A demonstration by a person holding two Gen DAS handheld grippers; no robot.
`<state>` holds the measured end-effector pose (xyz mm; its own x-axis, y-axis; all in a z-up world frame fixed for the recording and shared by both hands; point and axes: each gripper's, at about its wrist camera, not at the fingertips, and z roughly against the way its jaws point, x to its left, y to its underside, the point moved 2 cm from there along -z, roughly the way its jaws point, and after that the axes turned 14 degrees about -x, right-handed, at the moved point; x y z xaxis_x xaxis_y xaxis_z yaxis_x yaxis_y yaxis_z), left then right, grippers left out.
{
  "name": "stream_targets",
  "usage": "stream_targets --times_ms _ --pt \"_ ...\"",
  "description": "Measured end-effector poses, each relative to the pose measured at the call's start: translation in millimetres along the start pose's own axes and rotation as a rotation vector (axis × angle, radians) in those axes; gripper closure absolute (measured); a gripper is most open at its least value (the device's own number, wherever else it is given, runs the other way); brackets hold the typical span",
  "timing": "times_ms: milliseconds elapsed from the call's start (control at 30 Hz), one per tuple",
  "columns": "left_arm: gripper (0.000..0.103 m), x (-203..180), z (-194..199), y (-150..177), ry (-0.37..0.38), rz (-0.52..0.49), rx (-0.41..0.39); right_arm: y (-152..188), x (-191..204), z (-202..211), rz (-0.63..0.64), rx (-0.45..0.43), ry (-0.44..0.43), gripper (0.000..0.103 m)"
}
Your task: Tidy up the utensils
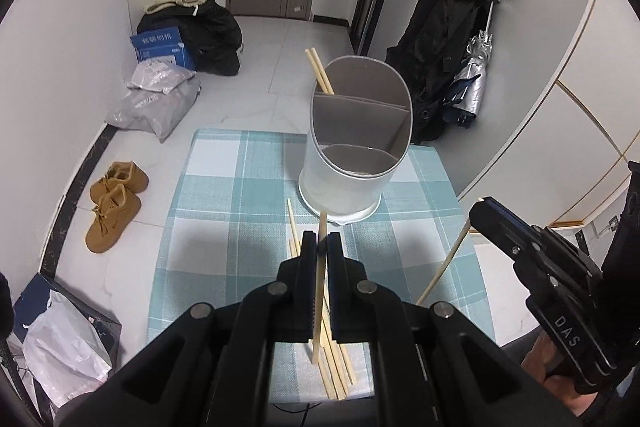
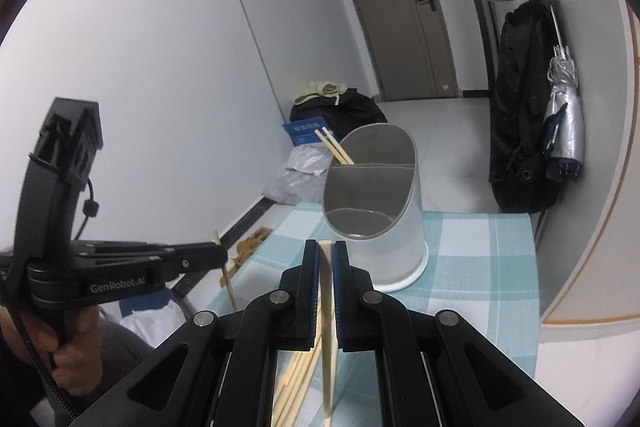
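Note:
A white oval utensil holder [image 1: 352, 155] with grey dividers stands at the far end of the checked cloth [image 1: 224, 211]; it also shows in the right wrist view [image 2: 380, 211]. Two chopsticks [image 1: 319, 71] lean in its back left compartment. My left gripper [image 1: 321, 243] is shut on one wooden chopstick [image 1: 319, 291], held above the cloth. My right gripper [image 2: 326, 251] is shut on another chopstick [image 2: 328, 339]. Several loose chopsticks [image 1: 338, 367] lie on the near part of the cloth, under the left gripper.
The table is small, with floor all around. Brown shoes [image 1: 114, 203] and bags [image 1: 156, 99] lie on the floor at the left. A black coat and a folded umbrella [image 2: 560, 123] hang at the right. A door [image 2: 404, 11] stands behind.

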<state>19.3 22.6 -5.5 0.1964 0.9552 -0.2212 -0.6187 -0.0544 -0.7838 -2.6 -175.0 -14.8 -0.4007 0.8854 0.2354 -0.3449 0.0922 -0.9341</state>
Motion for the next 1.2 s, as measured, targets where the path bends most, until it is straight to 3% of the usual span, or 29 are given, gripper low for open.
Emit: stream_targets --times_ms 733,1200 --pt "0.102 -6 5 -6 0.03 -0.031 0.008 -10 5 7 0.018 -0.062 0.028 0.097" --pt "0.102 -15 0 -35 0.064 -0.025 0.027 -39 -2 -5 0.008 -0.08 0.036 0.097"
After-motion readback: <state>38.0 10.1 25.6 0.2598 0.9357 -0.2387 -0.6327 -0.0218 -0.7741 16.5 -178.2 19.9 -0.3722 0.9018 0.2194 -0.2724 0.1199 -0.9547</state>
